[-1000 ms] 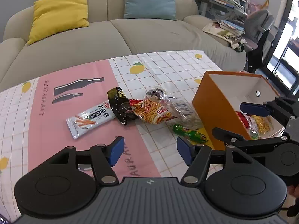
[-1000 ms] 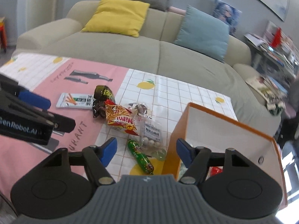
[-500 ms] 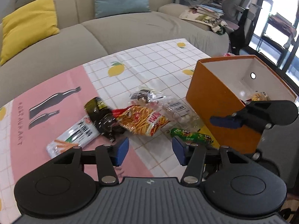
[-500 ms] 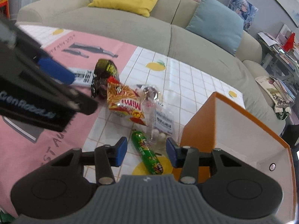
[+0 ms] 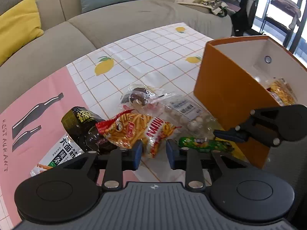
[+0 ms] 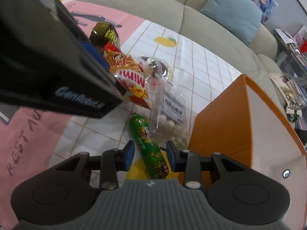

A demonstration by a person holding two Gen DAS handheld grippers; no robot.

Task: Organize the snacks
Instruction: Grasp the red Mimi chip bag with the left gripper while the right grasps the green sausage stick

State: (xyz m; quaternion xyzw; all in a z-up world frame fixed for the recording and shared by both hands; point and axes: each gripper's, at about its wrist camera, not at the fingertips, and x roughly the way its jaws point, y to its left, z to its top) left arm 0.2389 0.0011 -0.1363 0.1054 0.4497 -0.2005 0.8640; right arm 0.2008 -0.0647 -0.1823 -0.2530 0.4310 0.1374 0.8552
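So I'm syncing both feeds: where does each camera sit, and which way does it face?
Left wrist: on the left gripper, facing the Mimi bag; the right gripper shows.
Right wrist: on the right gripper, facing the green snack tube; the left gripper's fingers show.
Shared: orange box.
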